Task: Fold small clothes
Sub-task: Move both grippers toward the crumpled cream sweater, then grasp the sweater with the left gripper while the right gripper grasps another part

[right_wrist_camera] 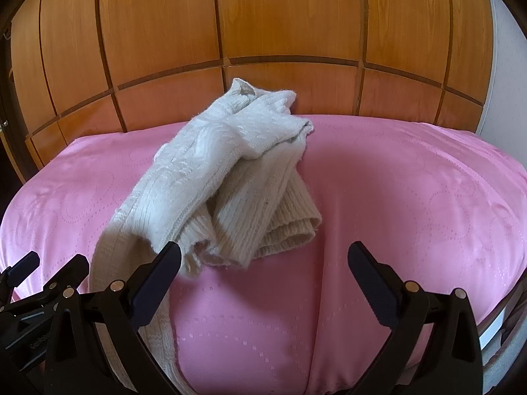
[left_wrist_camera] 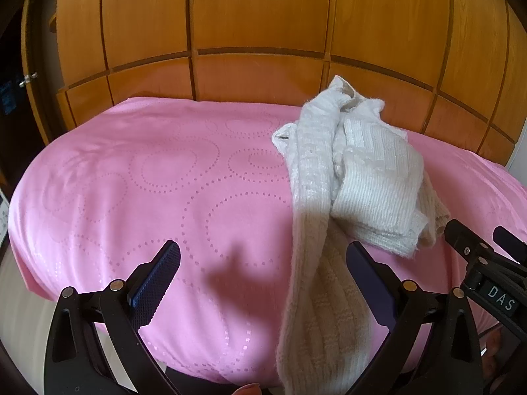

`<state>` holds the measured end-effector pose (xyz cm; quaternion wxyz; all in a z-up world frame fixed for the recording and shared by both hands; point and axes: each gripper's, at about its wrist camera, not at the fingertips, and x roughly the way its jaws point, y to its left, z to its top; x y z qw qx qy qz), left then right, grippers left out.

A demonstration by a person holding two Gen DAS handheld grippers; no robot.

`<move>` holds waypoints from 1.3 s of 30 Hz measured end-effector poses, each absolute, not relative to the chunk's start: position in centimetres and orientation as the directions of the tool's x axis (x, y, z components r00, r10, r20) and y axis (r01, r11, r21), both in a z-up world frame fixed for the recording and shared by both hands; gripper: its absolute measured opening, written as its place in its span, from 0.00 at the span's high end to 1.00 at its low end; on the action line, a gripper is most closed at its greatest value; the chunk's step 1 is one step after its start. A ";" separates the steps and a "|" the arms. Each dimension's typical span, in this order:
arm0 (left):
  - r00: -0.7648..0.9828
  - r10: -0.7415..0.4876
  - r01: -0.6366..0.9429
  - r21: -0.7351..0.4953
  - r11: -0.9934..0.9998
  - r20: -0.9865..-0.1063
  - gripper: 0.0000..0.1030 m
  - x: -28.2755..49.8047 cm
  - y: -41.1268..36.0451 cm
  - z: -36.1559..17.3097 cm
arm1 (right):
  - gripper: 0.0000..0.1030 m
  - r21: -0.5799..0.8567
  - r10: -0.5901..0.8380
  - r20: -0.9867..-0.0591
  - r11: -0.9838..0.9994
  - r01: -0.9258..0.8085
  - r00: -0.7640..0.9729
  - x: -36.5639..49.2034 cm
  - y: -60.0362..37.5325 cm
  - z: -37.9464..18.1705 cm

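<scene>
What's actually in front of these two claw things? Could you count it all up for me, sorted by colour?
Cream-white: 1, the knitted garment, lying crumpled
Pink: 1, the bedspread beneath it
Orange-brown wood: 1, the panelled wall behind
Black: 2, the left gripper and the right gripper, both open
Total: 5

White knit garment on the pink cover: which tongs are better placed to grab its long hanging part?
Probably left. The left tongs stand open with the white knit garment running between them; the right tongs are open mostly over bare pink cover.
</scene>
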<state>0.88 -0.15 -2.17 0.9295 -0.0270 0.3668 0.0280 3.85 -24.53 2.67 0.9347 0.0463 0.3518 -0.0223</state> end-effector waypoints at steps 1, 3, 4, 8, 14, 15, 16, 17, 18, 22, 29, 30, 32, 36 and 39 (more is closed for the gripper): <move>0.729 0.031 -0.071 -0.031 0.997 -0.684 0.03 0.9 -0.1 -2.2 | 0.02 0.071 -0.010 -0.659 0.995 0.075 0.752 3.8 -24.5 2.7; 0.727 0.029 -0.069 -0.031 0.997 -0.686 0.03 0.9 -0.2 -2.2 | 0.02 0.070 -0.010 -0.659 0.995 0.075 0.752 3.9 -24.5 2.7; 0.727 0.027 -0.067 -0.032 0.997 -0.686 0.03 0.9 -0.2 -2.3 | 0.02 0.069 -0.011 -0.658 0.995 0.075 0.753 3.8 -24.5 2.7; 0.723 0.018 -0.056 -0.033 0.998 -0.690 0.03 1.1 -0.2 -2.6 | 0.02 0.070 -0.011 -0.662 0.995 0.077 0.749 4.0 -24.6 2.6; 0.677 -0.058 0.014 -0.067 0.998 -0.733 0.03 1.9 -0.3 -4.0 | 0.02 0.169 0.091 -0.627 0.985 0.021 0.774 4.7 -26.1 3.6; 0.670 -0.079 0.028 -0.082 0.996 -0.739 0.04 2.0 -0.2 -4.2 | 0.03 0.189 0.113 -0.621 0.982 0.009 0.776 5.0 -26.4 3.9; 0.659 -0.105 0.047 -0.098 0.994 -0.745 0.06 2.0 -0.3 -4.5 | 0.07 0.217 0.144 -0.617 0.976 -0.009 0.774 5.6 -26.8 4.2; 0.649 -0.125 0.064 -0.111 0.992 -0.750 0.08 2.1 -0.3 -4.9 | 0.19 0.237 0.169 -0.618 0.971 -0.023 0.767 6.0 -26.9 4.4; 0.641 -0.136 0.074 -0.116 0.991 -0.756 0.14 2.1 -0.3 -5.2 | 0.28 0.274 0.222 -0.629 0.960 -0.055 0.745 7.0 -27.0 4.4; 0.564 -0.178 0.089 -0.156 0.984 -0.806 0.34 3.0 -0.3 -7.4 | 0.30 0.410 0.375 -0.663 0.906 -0.105 0.648 10.8 -26.4 3.0; 0.569 -0.248 0.121 -0.218 0.968 -0.784 0.94 3.2 0.7 -7.4 | 0.91 0.467 0.466 -0.700 0.872 -0.146 0.542 15.2 -23.9 1.1; 0.585 -0.246 0.115 -0.221 0.968 -0.773 0.94 3.3 1.3 -6.9 | 0.92 0.461 0.462 -0.683 0.874 -0.157 0.566 15.2 -24.3 2.0; 0.613 -0.231 0.083 -0.230 0.970 -0.755 0.94 3.7 3.0 -5.8 | 0.93 0.409 0.419 -0.649 0.896 -0.172 0.636 14.9 -26.0 4.4; 0.673 -0.124 -0.057 -0.219 0.974 -0.729 0.94 6.6 9.0 -3.3 | 0.93 0.223 0.187 -0.614 0.973 -0.059 0.767 15.9 -31.9 7.8; 0.710 -0.022 -0.174 -0.206 0.963 -0.703 0.94 9.6 14.0 -1.2 | 0.93 0.115 -0.012 -0.615 0.988 0.105 0.789 18.0 -38.0 8.9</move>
